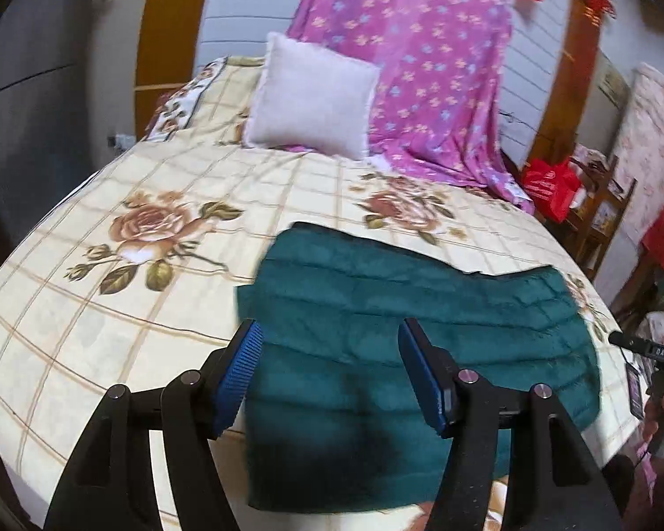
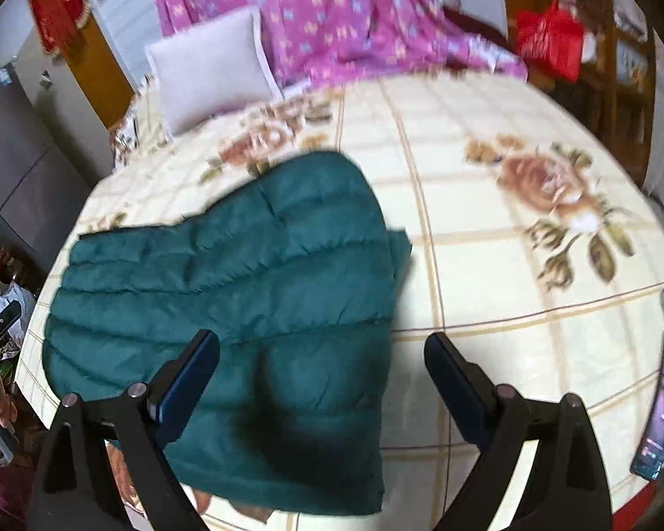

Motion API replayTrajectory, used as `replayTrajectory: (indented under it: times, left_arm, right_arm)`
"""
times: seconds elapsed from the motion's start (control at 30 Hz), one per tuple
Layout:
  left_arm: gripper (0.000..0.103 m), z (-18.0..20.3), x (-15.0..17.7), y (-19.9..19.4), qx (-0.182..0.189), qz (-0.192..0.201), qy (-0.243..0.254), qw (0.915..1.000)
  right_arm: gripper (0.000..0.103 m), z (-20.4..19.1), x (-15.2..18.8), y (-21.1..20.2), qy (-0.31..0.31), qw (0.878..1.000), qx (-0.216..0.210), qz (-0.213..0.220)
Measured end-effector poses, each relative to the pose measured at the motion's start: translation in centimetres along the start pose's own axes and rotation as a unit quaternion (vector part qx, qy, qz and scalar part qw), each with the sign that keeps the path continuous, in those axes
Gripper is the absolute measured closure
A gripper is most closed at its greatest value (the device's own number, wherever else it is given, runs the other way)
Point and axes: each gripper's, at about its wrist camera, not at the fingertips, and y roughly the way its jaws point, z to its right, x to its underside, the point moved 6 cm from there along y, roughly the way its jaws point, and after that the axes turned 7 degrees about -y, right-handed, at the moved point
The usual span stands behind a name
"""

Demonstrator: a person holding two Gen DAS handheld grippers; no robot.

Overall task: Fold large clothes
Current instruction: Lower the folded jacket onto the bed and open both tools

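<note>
A dark green quilted jacket (image 1: 420, 332) lies folded flat on the bed's cream floral sheet (image 1: 110, 309); it also shows in the right wrist view (image 2: 252, 292). My left gripper (image 1: 327, 332) is open and empty, hovering above the jacket's near left part. My right gripper (image 2: 321, 345) is open and empty, above the jacket's near right edge, with one finger over the jacket and the other over the bare sheet (image 2: 509, 309).
A white pillow (image 1: 310, 93) and a purple flowered cloth (image 1: 420, 66) lie at the head of the bed. A phone (image 2: 662, 402) lies on the sheet at the right. A red bag (image 1: 549, 186) and wooden shelves stand beside the bed.
</note>
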Motion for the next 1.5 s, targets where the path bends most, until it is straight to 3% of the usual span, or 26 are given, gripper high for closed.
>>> replayTrajectory:
  times: [0.27, 0.37, 0.7, 0.9, 1.5]
  left_arm:
    - [0.057, 5.2, 2.5, 0.4, -0.015, 0.003, 0.038, 0.9992]
    - [0.057, 7.5, 3.6, 0.3, -0.026, 0.011, 0.061, 0.9977]
    - [0.057, 12.4, 6.7, -0.3, -0.029, 0.024, 0.113, 0.9929]
    - [0.057, 13.0, 7.2, -0.7, -0.048, 0.048, 0.125, 0.9898]
    - [0.057, 9.5, 7.7, 0.9, -0.105, 0.042, 0.073, 0.991]
  right_arm:
    - [0.007, -4.5, -0.1, -7.2, -0.051, 0.988, 0.063, 0.132]
    - [0.007, -5.8, 0.5, -9.2, -0.06, 0.982, 0.066, 0.168]
    - [0.004, -8.7, 2.6, -10.7, -0.088, 0.972, 0.085, 0.202]
    - [0.0, -9.7, 3.7, -8.4, -0.099, 0.978, 0.084, 0.162]
    - [0.0, -10.6, 5.7, -4.1, -0.084, 0.989, 0.067, 0.097]
